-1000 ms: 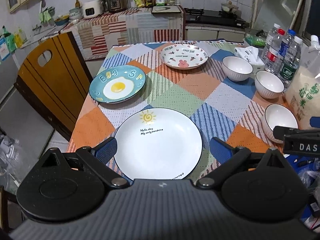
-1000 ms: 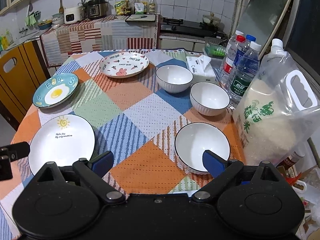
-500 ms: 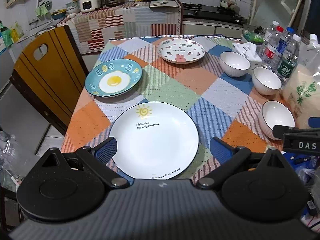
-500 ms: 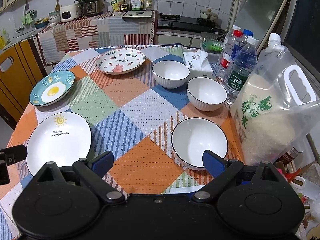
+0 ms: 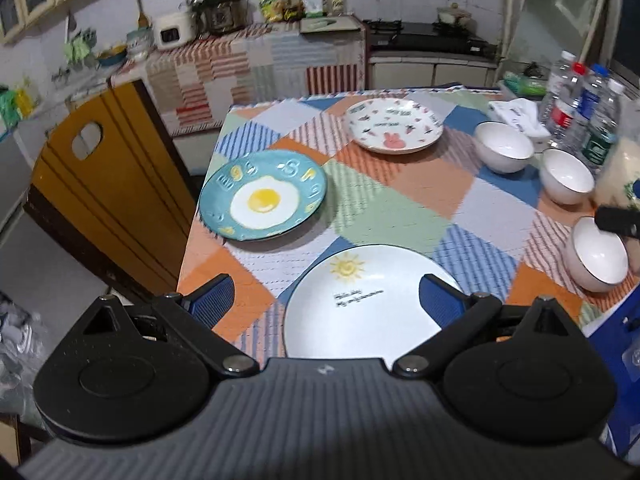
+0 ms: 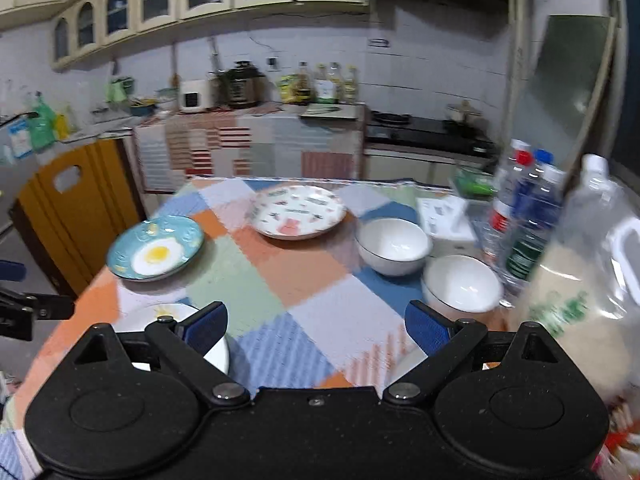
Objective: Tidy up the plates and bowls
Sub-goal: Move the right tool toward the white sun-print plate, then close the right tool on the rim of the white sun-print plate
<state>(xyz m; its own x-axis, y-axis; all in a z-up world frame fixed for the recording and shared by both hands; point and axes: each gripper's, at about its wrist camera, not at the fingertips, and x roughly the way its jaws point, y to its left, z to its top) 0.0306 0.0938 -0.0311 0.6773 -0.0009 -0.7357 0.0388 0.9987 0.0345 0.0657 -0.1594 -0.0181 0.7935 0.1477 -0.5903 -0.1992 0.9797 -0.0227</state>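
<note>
Three plates lie on the checked tablecloth: a white sun plate (image 5: pixel 372 304) nearest, a blue egg plate (image 5: pixel 262 196) to its far left, and a white rabbit plate (image 5: pixel 394 128) at the back. Three white bowls stand in a row on the right: near (image 5: pixel 598 254), middle (image 5: pixel 566 176), far (image 5: pixel 504 146). My left gripper (image 5: pixel 326 300) is open and empty, above the table's near left edge, its right finger over the sun plate. My right gripper (image 6: pixel 316 326) is open and empty, over the table's middle, with two bowls (image 6: pixel 462 284) (image 6: pixel 392 246) to its right.
Water bottles (image 6: pixel 520 216), a rice bag (image 6: pixel 576 300) and a tissue box (image 6: pixel 446 220) crowd the table's right edge. A wooden chair (image 5: pixel 108 184) stands at the table's left. A counter with appliances (image 6: pixel 240 88) and a stove (image 6: pixel 424 132) lie behind.
The left gripper has shifted left, so the sun plate now sits under its right finger. The right gripper has tilted up and forward; the nearest bowl has left its view.
</note>
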